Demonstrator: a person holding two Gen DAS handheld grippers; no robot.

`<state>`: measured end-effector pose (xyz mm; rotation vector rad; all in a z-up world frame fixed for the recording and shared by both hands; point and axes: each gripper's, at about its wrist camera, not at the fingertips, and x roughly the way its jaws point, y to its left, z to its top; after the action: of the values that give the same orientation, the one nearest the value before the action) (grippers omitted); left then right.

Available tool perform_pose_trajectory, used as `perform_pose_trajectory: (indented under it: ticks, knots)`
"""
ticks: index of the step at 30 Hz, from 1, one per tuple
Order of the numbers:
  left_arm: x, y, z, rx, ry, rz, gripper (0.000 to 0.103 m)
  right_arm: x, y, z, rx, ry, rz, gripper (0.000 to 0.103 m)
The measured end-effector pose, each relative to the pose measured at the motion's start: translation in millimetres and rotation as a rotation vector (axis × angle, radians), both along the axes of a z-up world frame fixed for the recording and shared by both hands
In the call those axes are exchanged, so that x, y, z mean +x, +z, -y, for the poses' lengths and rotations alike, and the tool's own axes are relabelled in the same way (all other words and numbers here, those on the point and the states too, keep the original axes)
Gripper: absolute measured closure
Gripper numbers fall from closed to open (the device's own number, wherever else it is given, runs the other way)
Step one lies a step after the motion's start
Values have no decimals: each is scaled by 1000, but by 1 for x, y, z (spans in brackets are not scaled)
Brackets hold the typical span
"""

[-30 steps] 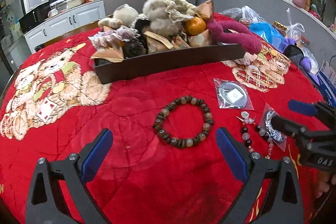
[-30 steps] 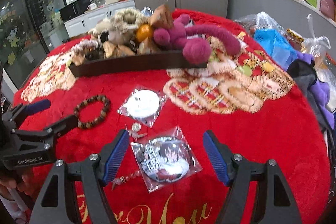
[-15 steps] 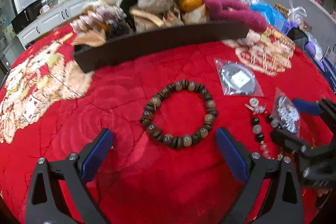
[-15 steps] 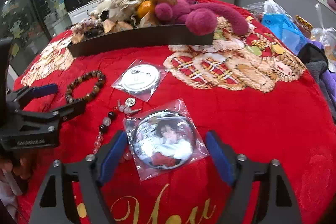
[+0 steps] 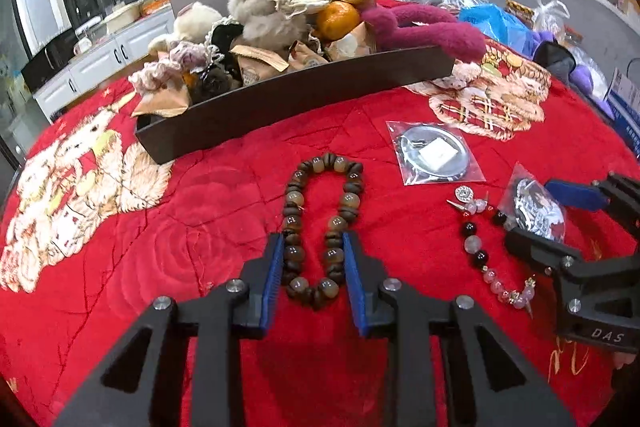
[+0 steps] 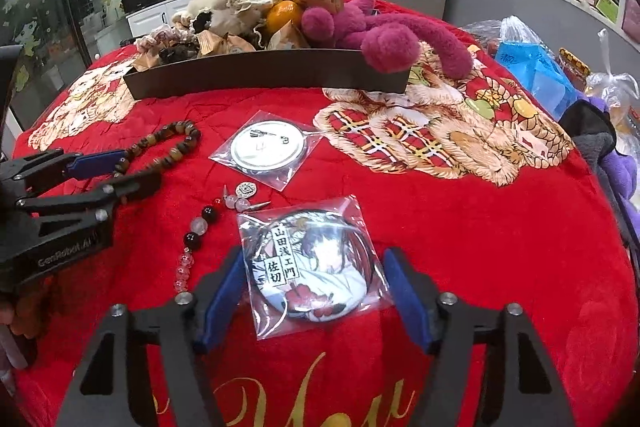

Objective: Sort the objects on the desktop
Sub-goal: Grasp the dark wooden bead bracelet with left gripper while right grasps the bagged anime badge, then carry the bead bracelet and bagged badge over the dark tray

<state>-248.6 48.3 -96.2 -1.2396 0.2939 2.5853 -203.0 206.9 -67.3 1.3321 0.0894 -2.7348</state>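
My left gripper [image 5: 314, 259] is shut on the brown bead bracelet [image 5: 322, 203], squeezing its near end into a narrow loop on the red cloth. It also shows in the right wrist view [image 6: 120, 171] with the bracelet [image 6: 172, 143]. My right gripper [image 6: 316, 287] is open, its blue pads either side of a bagged anime badge [image 6: 308, 263]. The right gripper shows in the left wrist view [image 5: 548, 215] with the badge [image 5: 536, 207]. A second bagged round badge [image 6: 268, 147] and a beaded charm strand [image 6: 200, 227] lie between the two grippers.
A dark long tray [image 5: 288, 99] at the back holds plush toys, an orange [image 5: 336, 19] and paper packets. A magenta plush [image 6: 388, 35] hangs over its right end. Plastic bags [image 6: 528, 63] and dark clothes [image 6: 592, 139] lie at the table's right edge.
My left gripper has closed from wide open onto the bracelet, squeezing it from round to narrow. My right gripper has moved forward so the badge sits between its pads.
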Motion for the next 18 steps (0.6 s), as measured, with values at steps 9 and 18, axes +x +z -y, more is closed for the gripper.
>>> perform_pose_trajectory:
  ticks: [9,18]
  knots:
    - [3,2,3,18,8,-6,82,0,2,1,0,-22,3,38]
    - [7,11,10,47,21,-22,82,4,9,3,-14,-37,14,41]
